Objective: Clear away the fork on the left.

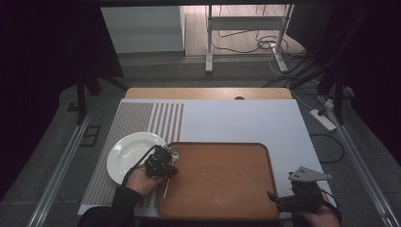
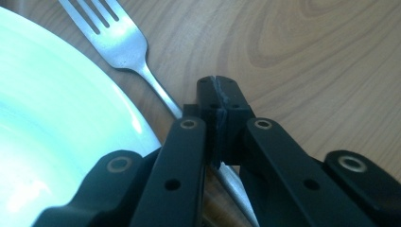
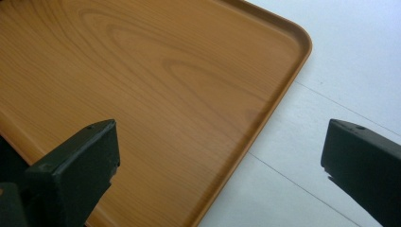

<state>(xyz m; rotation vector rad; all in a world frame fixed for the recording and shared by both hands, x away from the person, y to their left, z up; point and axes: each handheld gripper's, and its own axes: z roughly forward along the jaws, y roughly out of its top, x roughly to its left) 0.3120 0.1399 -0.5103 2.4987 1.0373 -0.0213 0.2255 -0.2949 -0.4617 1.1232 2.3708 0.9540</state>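
- The left gripper (image 2: 218, 101) has its jaws pressed together around the handle of a metal fork (image 2: 124, 45), gripping it partway along the shaft; the tines reach ahead and to the left of the fingertips.
- The fork lies over the wooden tray (image 2: 302, 61), just beside the rim of the white plate (image 2: 52, 127) on the fingers' left.
- The fork looks light, stiff and smooth, so it may pivot or slip in a thin grip; mid-handle seems the steadiest hold.
- The right gripper (image 3: 220, 151) stands wide open, holding nothing, over the tray's corner.
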